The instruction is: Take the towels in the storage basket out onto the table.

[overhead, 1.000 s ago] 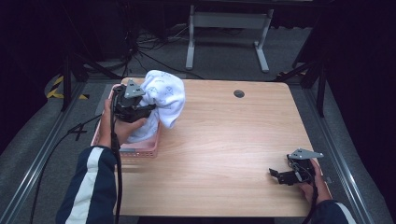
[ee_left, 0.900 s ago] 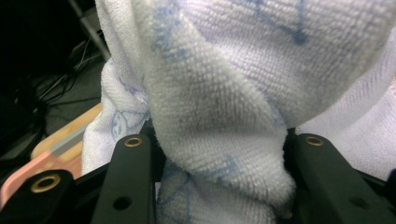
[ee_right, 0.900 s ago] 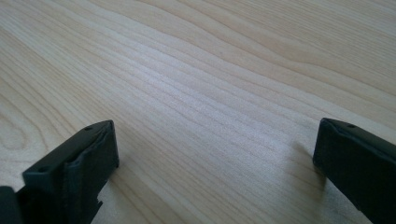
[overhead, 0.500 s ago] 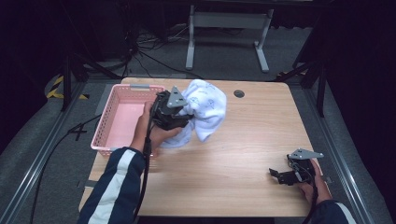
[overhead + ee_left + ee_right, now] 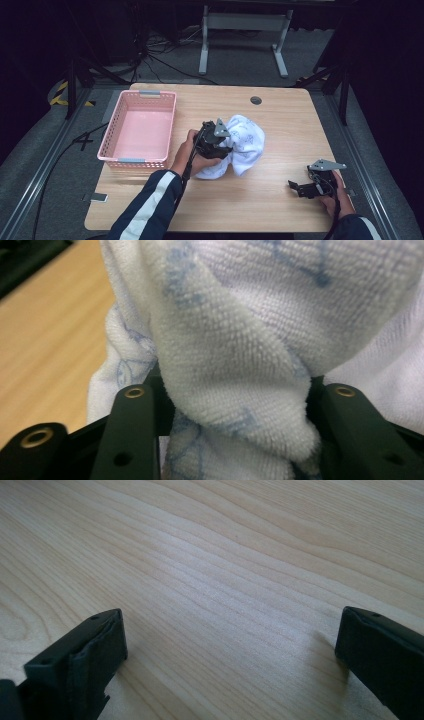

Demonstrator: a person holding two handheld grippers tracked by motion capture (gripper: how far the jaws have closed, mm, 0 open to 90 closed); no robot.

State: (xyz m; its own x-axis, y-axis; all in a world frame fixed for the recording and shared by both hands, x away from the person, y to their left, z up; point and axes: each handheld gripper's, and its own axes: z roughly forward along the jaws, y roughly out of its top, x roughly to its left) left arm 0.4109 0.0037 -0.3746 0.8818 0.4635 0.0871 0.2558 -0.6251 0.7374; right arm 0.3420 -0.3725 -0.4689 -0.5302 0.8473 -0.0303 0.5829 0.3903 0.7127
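Since the earlier frames the left hand-held gripper [image 5: 227,145] has been carrying the white towel [image 5: 245,142] out of the pink basket [image 5: 137,127] toward 4 o'clock, and it is now sitting over the middle of the counter [image 5: 280,200], while the right hand-held gripper [image 5: 295,187] is staying where it was.

The left hand-held gripper's jaws have just been opening a little, yet in the left gripper view [image 5: 230,405] a thick fold of the towel [image 5: 250,340] is still sitting between them, touching both inner faces, so it is gripping the towel. The bundle is bunching into a rough lump with no clear front; its longer run is slanting from about 1 o'clock down to 7 o'clock in the high view, the lower end touching the counter just beside the person's left hand [image 5: 192,155]. The right hand-held gripper [image 5: 230,645] is standing open with nothing between its jaws, pointing toward 9 o'clock, close above bare wood near the counter's 5 o'clock corner, well apart from the towel.

The part of the towel beneath the left hand-held gripper is being hidden by it and by the hand. The faint blue print is too blurred to read. The towel is being cut off by the edges of the left gripper view.
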